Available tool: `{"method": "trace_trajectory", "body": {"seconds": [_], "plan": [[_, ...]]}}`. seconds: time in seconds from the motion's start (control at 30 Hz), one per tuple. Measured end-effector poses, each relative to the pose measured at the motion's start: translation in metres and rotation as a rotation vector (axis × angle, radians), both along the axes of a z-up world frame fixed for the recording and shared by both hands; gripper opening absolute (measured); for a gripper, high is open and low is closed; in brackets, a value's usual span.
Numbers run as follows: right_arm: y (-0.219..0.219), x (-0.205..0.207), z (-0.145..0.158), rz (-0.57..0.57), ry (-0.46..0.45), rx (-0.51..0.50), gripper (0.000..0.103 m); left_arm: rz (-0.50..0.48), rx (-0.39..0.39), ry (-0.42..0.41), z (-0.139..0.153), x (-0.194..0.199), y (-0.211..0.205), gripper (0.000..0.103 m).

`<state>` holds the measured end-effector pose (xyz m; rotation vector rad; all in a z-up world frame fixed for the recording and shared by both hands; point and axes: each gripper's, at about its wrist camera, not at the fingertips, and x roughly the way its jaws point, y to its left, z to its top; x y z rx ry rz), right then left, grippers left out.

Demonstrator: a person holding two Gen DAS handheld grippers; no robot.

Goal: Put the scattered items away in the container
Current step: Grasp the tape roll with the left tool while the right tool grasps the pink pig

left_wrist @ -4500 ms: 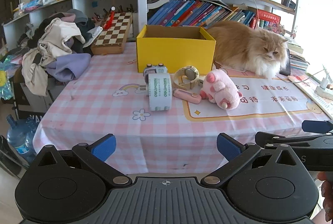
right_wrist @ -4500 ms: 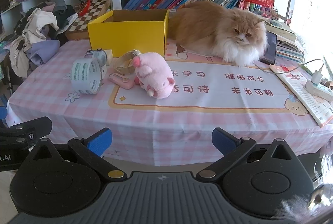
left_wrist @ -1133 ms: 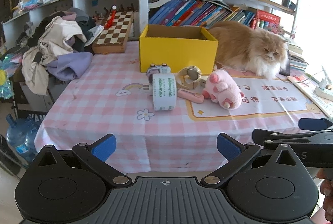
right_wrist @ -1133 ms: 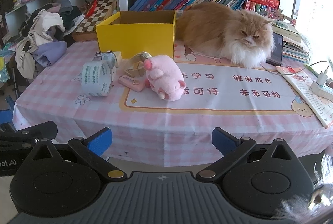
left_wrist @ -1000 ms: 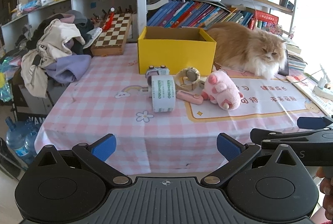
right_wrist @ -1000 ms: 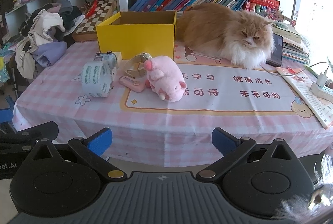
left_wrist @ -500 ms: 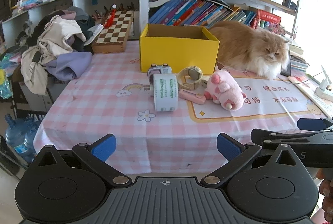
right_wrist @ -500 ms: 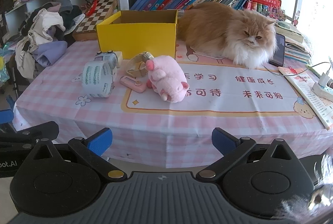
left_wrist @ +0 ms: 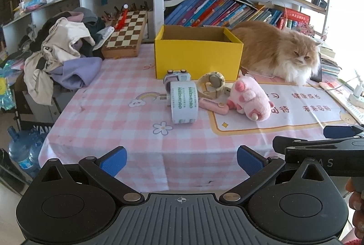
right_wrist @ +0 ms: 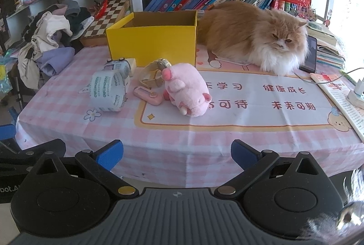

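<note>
A yellow open box (left_wrist: 197, 55) (right_wrist: 152, 44) stands at the back of the pink checked table. In front of it lie a white tape roll (left_wrist: 183, 102) (right_wrist: 107, 94), a small toy car (left_wrist: 177, 77) (right_wrist: 117, 66), a beige wristwatch (left_wrist: 211, 84) (right_wrist: 153, 74), a flat pink item (left_wrist: 213, 106) (right_wrist: 148, 95) and a pink plush pig (left_wrist: 250, 98) (right_wrist: 185, 92). My left gripper (left_wrist: 181, 156) is open and empty, short of the table's front edge. My right gripper (right_wrist: 177, 152) is open and empty there too, and shows at the right of the left wrist view (left_wrist: 318, 145).
An orange cat (left_wrist: 277, 54) (right_wrist: 252, 35) lies right of the box. A heap of clothes (left_wrist: 61, 56) and a chessboard (left_wrist: 126, 33) sit at the back left. A phone (right_wrist: 309, 54), a booklet (right_wrist: 341, 97) and a power strip (left_wrist: 356, 97) are at the right. Water bottles (left_wrist: 20, 149) stand on the floor.
Both grippers have drifted slightly toward the table; the items look a little nearer. Nothing on the table has moved and both grippers stay open.
</note>
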<state>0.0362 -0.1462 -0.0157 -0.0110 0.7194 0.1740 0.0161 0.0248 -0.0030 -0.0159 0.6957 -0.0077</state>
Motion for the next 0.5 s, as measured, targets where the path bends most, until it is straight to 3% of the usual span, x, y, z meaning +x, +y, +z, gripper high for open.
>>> {"method": "trace_trajectory", "body": {"seconds": [0.5], "plan": [[-0.005, 0.032, -0.004, 0.020, 0.012, 0.030, 0.102, 0.001, 0.065, 0.007, -0.001, 0.028, -0.009, 0.103]]}}
